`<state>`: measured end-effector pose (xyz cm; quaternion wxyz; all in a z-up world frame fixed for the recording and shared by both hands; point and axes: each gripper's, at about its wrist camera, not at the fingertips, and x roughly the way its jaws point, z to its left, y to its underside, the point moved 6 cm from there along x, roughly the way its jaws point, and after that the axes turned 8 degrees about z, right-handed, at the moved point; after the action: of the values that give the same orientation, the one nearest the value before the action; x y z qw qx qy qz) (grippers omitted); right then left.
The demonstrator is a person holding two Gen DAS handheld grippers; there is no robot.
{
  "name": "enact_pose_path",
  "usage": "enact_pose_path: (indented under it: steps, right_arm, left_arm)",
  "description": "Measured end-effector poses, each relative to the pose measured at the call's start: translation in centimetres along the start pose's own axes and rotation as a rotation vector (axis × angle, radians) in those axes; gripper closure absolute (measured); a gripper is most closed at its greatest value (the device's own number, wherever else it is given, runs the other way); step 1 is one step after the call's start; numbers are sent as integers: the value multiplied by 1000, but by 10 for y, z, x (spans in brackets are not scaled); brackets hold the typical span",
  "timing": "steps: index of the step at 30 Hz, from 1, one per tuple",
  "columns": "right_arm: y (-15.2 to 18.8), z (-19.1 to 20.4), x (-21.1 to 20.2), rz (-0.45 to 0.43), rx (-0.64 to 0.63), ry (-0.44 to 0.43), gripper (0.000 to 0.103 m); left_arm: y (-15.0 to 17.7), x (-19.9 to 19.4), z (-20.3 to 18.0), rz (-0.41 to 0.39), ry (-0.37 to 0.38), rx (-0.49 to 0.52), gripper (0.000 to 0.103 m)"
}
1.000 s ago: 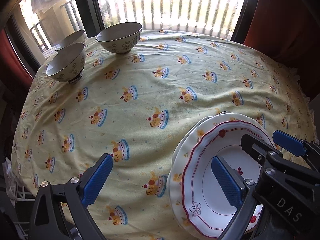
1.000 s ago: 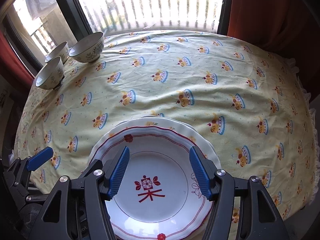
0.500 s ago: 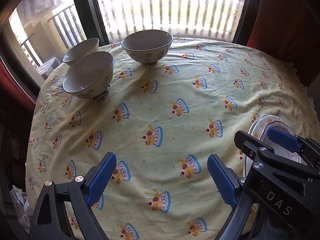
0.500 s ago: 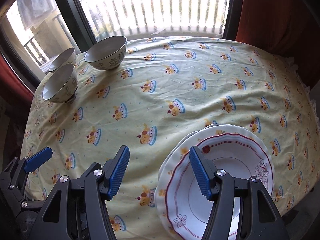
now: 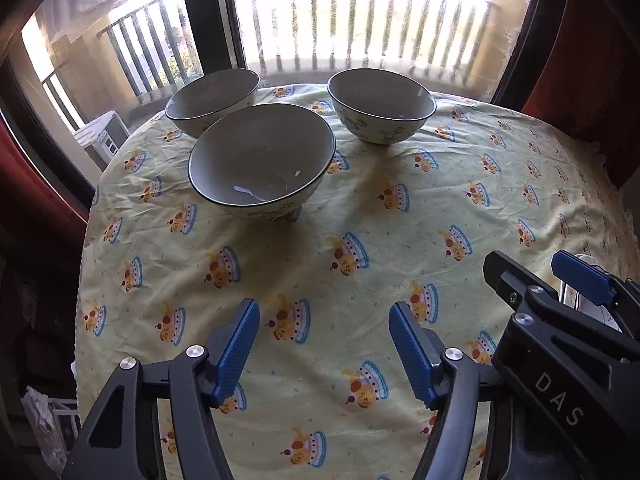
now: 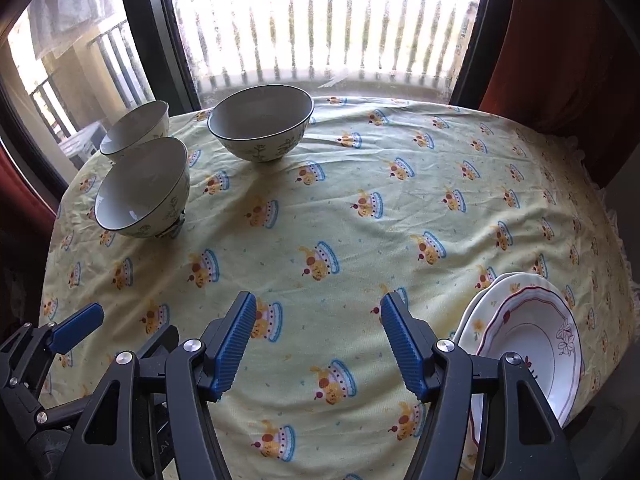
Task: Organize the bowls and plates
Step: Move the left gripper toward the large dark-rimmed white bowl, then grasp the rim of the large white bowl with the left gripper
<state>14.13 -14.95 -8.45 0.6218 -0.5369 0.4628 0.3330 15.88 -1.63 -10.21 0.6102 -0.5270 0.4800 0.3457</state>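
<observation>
Three pale bowls with dark rims stand at the table's far left. In the left wrist view the nearest bowl is ahead of my open, empty left gripper, with a second bowl behind it and a third bowl to the right. In the right wrist view the same bowls show as the nearest bowl, the second bowl and the third bowl. A stack of white plates, the top one red-rimmed, lies at the near right beside my open, empty right gripper.
The round table wears a yellow cloth with a cake print. A window with balcony railing stands behind the table. Red curtains hang at the right. The right gripper's body shows at the right of the left wrist view.
Both grippers have swung left and forward toward the bowls. The plate stack has slid to the right edge of both views. Both jaws stay open.
</observation>
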Motion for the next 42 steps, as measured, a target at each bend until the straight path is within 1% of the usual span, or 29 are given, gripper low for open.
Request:
enact_pose_path:
  steps: [3,5,7,11,15,18,21,22,24,26,29,32,33,34,35,37,39,40,41,42]
  right_arm:
    - [-14,17,2,4,23,0,35]
    - [-25,28,2,-3,30,-7,35]
    - [-37,40,3,-8,42,-22,35]
    - [-67,64,3,-43,44,-4,35]
    - [-91,81,12,-43,63,0,35]
    - [-104,92,21,-38,65,-25,41]
    - [-117,102,32,-28,59,-25,46]
    - [-120,104,36,-22,58,-31,49]
    - [-125,108,43,-15,57,-39,50]
    - [-129,112,48,-14,57,-42,53]
    - [-133,117,56,-2,69,-51,58]
    - [-135,122,65,15,68,-64,61]
    - [-136,125,68,20,65,-66,61]
    - [-137,127,71,25,62,-65,64]
    - [-137,129,74,29,61,-62,69]
    - [-139,132,79,36,60,-68,75]
    - [-140,135,84,41,54,-68,79]
    - [-141,137,86,43,50,-73,83]
    - [-141,139,88,46,47,-78,83]
    - [-142,141,88,39,38,-66,83]
  left_arm:
    - [-14,0,17,-23,-6,-8,34]
    - [-26,0,27,-46,15,-9,34]
    - [-38,1,39,-68,15,-27,34]
    - [-64,6,57,-81,-1,-41,34]
    - [-85,14,72,-87,-13,-54,36]
    - [-98,24,79,-82,-19,-59,37]
    - [-107,35,86,-66,-22,-65,37]
    - [-110,38,88,-64,-25,-67,38]
    - [-115,42,91,-64,-34,-70,42]
    - [-118,47,93,-53,-32,-68,43]
    - [-123,56,95,-38,-34,-60,49]
    - [-124,64,97,-19,-52,-58,56]
    - [-125,68,99,-12,-55,-60,60]
    - [-125,70,99,-6,-54,-65,62]
    - [-125,73,100,1,-50,-68,64]
    - [-126,77,102,7,-51,-68,71]
    - [-126,79,102,12,-44,-64,77]
    - [-125,80,101,11,-39,-60,80]
    - [-125,80,100,11,-41,-54,82]
    - [-125,80,98,13,-46,-49,84]
